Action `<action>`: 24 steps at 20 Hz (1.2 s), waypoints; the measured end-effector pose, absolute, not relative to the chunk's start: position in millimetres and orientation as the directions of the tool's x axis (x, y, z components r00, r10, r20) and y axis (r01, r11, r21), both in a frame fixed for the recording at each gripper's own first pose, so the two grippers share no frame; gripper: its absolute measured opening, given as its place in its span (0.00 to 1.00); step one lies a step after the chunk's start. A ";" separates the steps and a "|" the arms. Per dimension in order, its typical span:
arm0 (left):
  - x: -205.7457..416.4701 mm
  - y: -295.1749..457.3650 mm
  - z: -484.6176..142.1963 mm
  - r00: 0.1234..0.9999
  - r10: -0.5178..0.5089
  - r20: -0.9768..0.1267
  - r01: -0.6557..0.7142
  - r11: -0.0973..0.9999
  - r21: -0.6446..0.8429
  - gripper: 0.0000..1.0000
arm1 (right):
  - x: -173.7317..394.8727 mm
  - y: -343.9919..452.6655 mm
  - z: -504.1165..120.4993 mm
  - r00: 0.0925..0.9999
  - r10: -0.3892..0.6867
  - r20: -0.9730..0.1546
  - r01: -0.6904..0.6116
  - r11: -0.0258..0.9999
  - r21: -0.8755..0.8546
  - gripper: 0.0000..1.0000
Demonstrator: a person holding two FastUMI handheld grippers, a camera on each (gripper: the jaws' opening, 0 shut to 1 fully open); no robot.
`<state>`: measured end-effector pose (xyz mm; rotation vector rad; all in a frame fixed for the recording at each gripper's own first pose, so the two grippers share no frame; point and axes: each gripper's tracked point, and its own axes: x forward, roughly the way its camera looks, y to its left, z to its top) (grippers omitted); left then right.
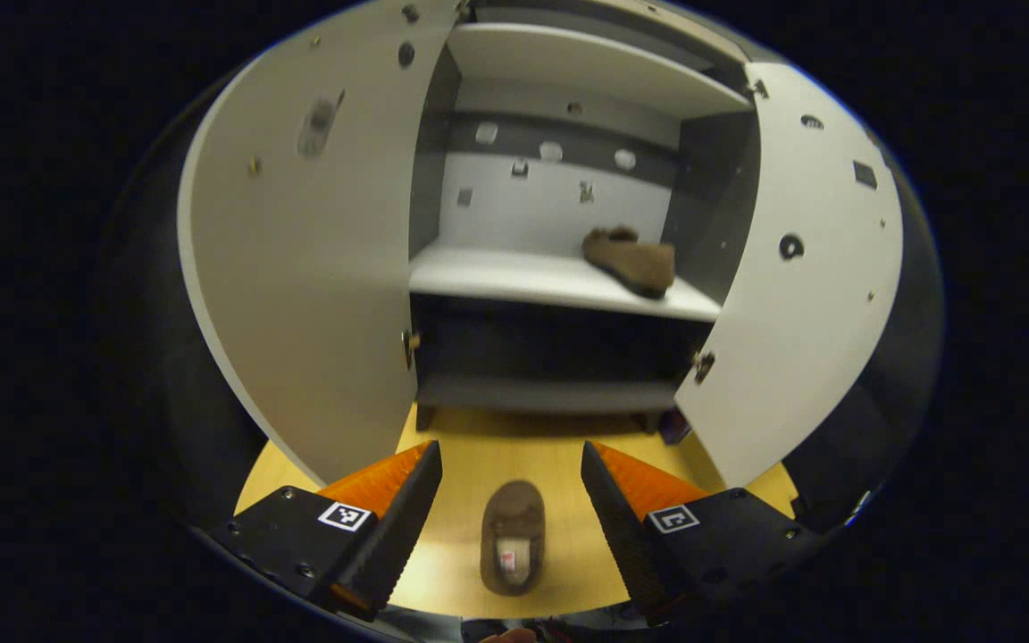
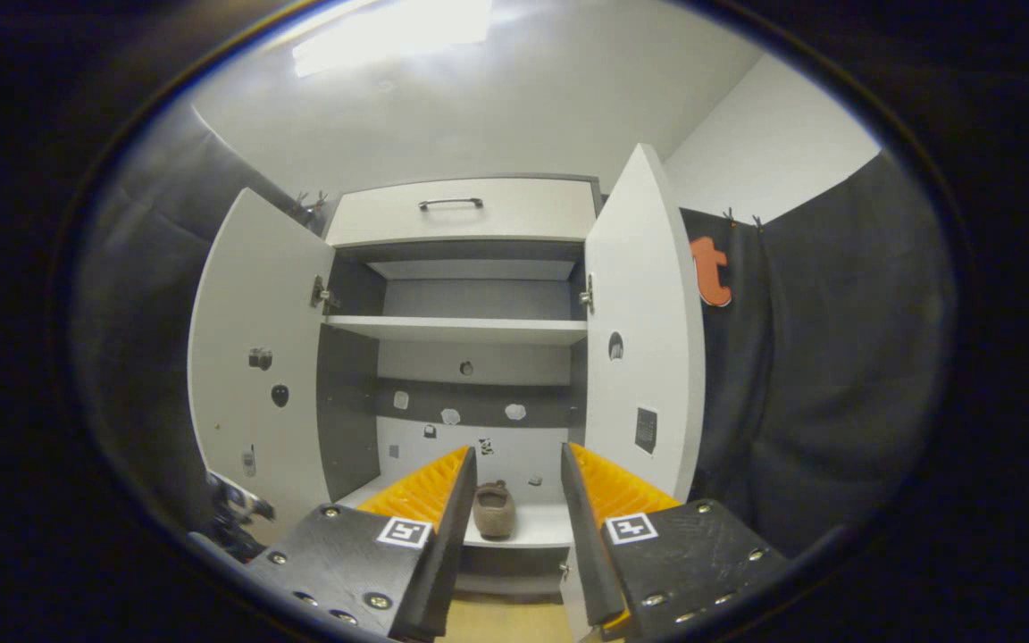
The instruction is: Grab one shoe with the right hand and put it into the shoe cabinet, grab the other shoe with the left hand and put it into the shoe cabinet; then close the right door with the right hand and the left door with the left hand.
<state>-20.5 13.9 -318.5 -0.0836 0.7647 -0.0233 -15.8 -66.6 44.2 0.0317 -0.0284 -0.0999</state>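
Brown slipper (image 1: 629,259) already sits at the right end of your cabinet's lower shelf (image 1: 514,277)
Second slipper (image 1: 513,537) lies on the wooden floor (image 1: 514,451) between your left gripper (image 1: 511,478) fingers, spread wide, gripping nothing; right gripper (image 2: 514,482) also gapes empty, both doors open.

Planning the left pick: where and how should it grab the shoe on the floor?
Grip the shoe on the floor across its sides at mid-length, coming down from above. It lies lengthwise between the open left gripper fingers, opening up, so its narrow width likely fits the gap.
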 end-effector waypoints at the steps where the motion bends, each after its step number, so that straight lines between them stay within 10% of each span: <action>1: -27.9 17.3 -345.0 0.670 -0.050 -0.741 -0.015 0.997 -0.080 0.96 | -19.0 -68.9 45.1 0.994 -0.106 0.029 0.105 0.994 0.033 0.56; 8: -56.5 38.0 -426.8 0.309 -0.107 -0.945 -0.013 0.993 -0.117 0.97 | -34.6 -88.7 42.8 0.984 -0.174 0.028 0.174 0.985 0.017 0.56; 16: -48.3 43.5 -431.5 0.173 -0.165 -0.971 -0.110 0.976 -0.186 0.82 | -44.9 -105.7 39.3 0.971 -0.241 0.010 0.241 0.971 -0.004 0.56; 19: -47.0 34.4 -440.3 0.157 -0.199 -0.967 -0.137 0.966 -0.221 0.45 | -45.3 -108.8 37.8 0.967 -0.256 0.006 0.256 0.967 -0.012 0.56; 24: -42.6 43.5 -435.9 0.184 -0.215 -0.959 -0.146 0.959 -0.243 0.17 | -47.4 -113.5 35.1 0.962 -0.274 0.004 0.274 0.962 -0.006 0.57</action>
